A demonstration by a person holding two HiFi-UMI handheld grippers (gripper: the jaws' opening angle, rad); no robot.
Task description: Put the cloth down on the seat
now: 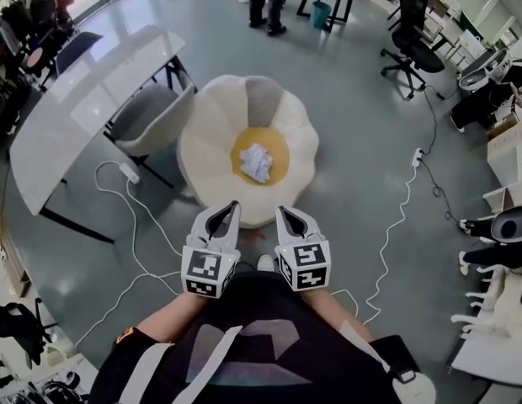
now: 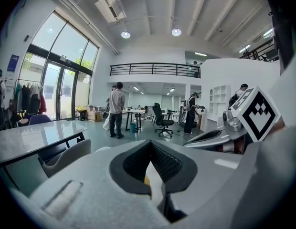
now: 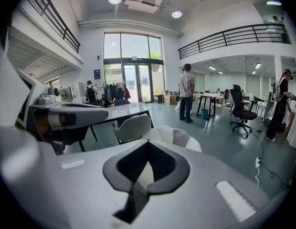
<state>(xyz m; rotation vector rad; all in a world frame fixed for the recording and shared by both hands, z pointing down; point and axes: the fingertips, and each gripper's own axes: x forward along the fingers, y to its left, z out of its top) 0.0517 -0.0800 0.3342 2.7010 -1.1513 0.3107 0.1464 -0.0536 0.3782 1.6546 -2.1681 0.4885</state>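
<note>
Both shut and empty, we hold the left gripper (image 1: pixel 233 206) and right gripper (image 1: pixel 280 211) off the seat (image 1: pixel 209 118), since the cloth (image 1: pixel 256 162) rests there.

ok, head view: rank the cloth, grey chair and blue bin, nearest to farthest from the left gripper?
From the left gripper:
1. cloth: just ahead, lying on the yellow seat.
2. grey chair: ahead and to the left, beside the white table.
3. blue bin: far across the floor, near the top of the view.
</note>
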